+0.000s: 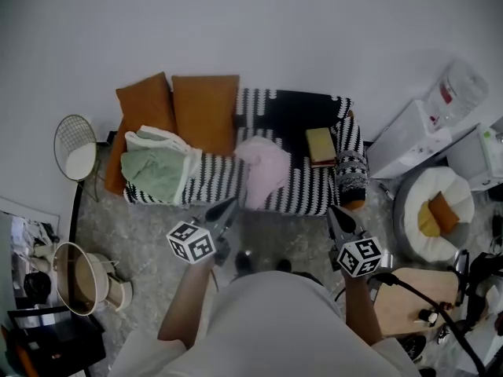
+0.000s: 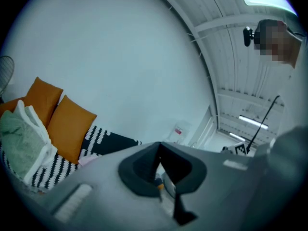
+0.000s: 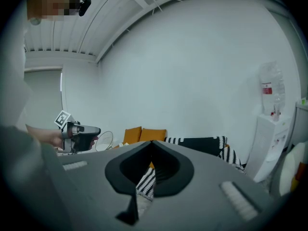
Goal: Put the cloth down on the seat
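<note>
Pink cloth (image 1: 263, 171): lies on the seat of the sofa (image 1: 212, 181), ahead of both grippers and closer to the left one. Its lower edge hangs over the seat's front. It is clear of both grippers.

Left gripper (image 1: 228, 207): held above the floor in front of the sofa. The jaws are pressed together with nothing between them.

Right gripper (image 1: 336, 214): level with the left one and well apart from it. The jaws meet tip to tip and are empty.

Marker cubes (image 1: 191, 242): one on each gripper. They carry black-and-white square patterns and no letters.

Sofa: black-and-white striped cover, with a solid black panel on the backrest ahead of the right gripper.

Orange cushions (image 1: 206, 108): two, upright against the backrest, ahead and to the left of the left gripper.

Green and white cloth (image 1: 157, 167): a loose heap on the seat's end, further left of the left gripper than the pink cloth.

Yellowish book (image 1: 321, 145): flat on the seat ahead of the right gripper. No title is legible.

Patterned bolster (image 1: 351, 177): at the sofa's end, just ahead of the right gripper.

Water dispenser (image 1: 409, 136): white, to the right of the right gripper. It is topped by a clear bottle (image 1: 460, 89) with a red label, whose print is too small to read.

Round wire fan (image 1: 76, 148): stands far left of the left gripper, beside the sofa's end.
</note>
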A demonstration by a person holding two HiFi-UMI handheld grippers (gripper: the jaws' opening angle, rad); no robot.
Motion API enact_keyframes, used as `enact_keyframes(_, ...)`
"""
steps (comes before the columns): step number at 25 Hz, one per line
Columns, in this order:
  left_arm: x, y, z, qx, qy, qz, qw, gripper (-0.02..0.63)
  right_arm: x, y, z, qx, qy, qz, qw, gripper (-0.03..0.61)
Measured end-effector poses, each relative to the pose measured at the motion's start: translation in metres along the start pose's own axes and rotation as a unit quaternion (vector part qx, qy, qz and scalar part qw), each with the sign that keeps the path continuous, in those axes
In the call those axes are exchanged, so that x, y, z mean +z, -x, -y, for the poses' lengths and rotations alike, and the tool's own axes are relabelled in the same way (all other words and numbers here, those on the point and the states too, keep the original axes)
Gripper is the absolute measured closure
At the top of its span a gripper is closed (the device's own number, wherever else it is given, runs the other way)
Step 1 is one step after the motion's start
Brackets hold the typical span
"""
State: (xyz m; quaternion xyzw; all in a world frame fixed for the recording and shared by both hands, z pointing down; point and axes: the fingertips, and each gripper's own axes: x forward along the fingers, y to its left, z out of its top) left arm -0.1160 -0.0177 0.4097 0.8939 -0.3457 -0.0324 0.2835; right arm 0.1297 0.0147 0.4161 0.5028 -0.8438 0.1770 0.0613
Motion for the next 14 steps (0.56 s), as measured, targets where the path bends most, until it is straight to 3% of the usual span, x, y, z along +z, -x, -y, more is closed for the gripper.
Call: enact_keyframes(14,-0.0022,-0.0093,0.0053,-0.011,0.003,-0.005,0.9999,0.614,0.0032,-0.0007,0.0075,-0.002,-0.002,0.004,1.0,0.575)
